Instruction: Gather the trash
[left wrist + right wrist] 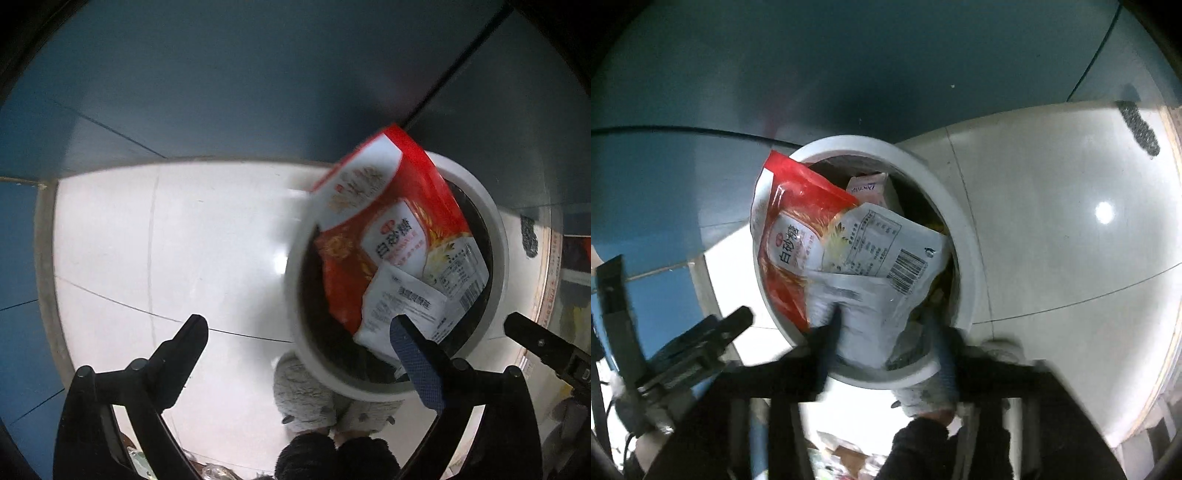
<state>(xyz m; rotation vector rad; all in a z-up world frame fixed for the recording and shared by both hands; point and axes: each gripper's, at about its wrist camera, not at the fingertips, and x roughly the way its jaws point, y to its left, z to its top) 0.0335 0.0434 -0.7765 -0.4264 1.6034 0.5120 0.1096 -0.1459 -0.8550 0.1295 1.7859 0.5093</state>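
A round white trash bin [496, 236] with a dark liner stands on the floor by a blue wall. A red and white sugar bag [391, 236] sticks out of it, tilted, with a white packet [406, 299] on it. My left gripper [299, 328] is open and empty above the floor, its right finger over the bin's near rim. In the right wrist view the bin [964, 236] holds the same bag [798, 236] and a pink carton [871, 188]. My right gripper [882, 317] is open over the bin, fingers either side of the white packet [864, 314], blurred.
Glossy white floor tiles [166, 240] run to the blue wall [221, 92]. A person's grey slippers [314, 398] stand just in front of the bin. A dark patch [1137, 125] lies on the floor at the far right. The other gripper [713, 332] shows at left.
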